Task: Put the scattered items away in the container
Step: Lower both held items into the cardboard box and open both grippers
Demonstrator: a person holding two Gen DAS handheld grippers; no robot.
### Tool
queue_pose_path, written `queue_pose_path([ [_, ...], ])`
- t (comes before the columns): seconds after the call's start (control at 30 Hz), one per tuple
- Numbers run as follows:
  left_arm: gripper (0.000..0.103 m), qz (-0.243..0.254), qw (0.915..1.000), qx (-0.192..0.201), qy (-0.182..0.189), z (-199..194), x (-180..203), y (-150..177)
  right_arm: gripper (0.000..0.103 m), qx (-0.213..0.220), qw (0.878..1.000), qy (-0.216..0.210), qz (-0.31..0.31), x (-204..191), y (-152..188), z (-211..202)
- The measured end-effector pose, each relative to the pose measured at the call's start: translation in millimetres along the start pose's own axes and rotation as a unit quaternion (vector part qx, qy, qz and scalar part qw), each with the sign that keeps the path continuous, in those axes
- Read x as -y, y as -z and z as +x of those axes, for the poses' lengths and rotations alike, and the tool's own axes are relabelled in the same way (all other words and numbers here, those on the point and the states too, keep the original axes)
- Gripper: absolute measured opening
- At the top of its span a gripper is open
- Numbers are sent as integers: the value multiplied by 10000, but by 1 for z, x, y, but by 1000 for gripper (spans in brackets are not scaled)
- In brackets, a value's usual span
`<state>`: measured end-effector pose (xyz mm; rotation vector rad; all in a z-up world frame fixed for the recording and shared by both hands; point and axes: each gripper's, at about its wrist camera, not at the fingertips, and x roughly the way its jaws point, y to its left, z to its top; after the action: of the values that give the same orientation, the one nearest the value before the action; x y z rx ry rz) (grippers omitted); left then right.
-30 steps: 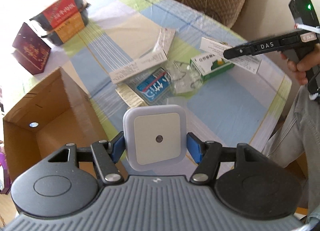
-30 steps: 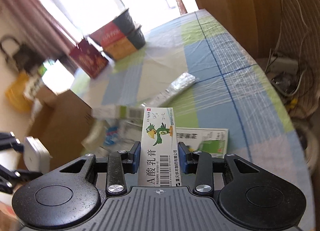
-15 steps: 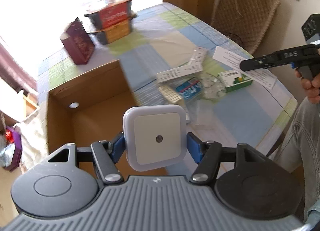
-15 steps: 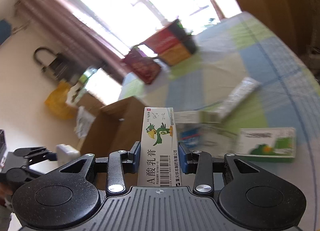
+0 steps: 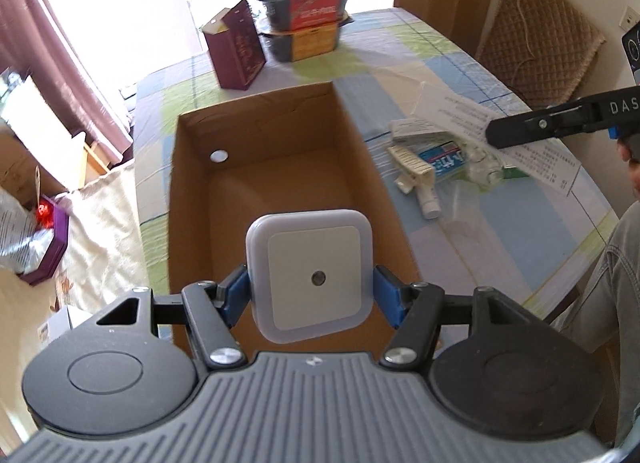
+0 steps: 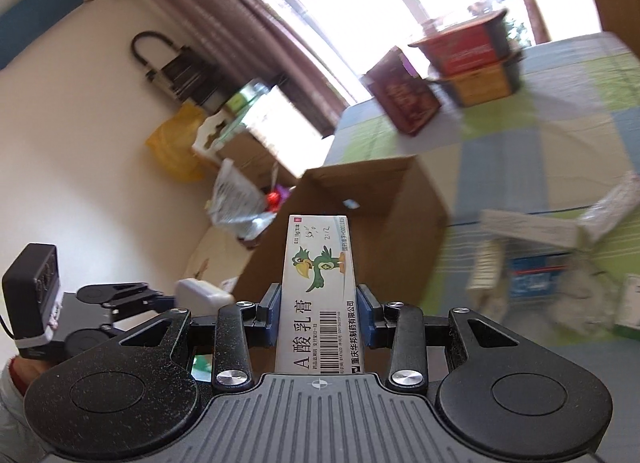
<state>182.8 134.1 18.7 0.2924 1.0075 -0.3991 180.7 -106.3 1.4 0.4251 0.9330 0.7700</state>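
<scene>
Left tongs [image 5: 312, 295] closed on a white square night light [image 5: 310, 275], held face-up over the near end of the open cardboard box [image 5: 256, 135]; the box's long axis runs away from the tongs, and its visible floor appears bare. Right tongs [image 6: 318, 315] closed on a long white ointment carton [image 6: 320, 295] printed with a green bird, its long axis pointing forward along the fingers toward the box [image 6: 360, 191], which lies ahead of it and slightly lower. By this judgement the left tongs are the nearer to the box, their load already above the opening, whereas the right-hand carton must yet travel to the rim. Beside the box, on its right, a loose cluster remains on the tabletop [image 5: 520, 231]: a blue packet [image 5: 444, 157], a small white tube [image 5: 426, 199], clear wrapping and a printed leaflet [image 5: 516, 139]. The tabletop carries a checked blue-and-green cloth; beyond the box stand a maroon bag [image 5: 236, 51] and stacked tubs [image 5: 306, 29] before a bright window.
</scene>
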Motion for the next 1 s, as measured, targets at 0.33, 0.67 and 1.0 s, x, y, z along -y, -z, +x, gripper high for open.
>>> queue_pose_path([
  [0.33, 61, -295, 9995, -116, 29, 13, -41, 12, 41, -581, 9982, 54, -96, -32, -8, 90],
  [0.67, 61, -381, 9979, -508, 156, 59, -63, 21, 41, -1196, 9891, 625, -581, -30, -6, 171],
  [1.0, 61, -198, 9968, -750, 209, 101, -65, 37, 41, -1946, 9556, 1145, -1892, -30, 17, 224],
])
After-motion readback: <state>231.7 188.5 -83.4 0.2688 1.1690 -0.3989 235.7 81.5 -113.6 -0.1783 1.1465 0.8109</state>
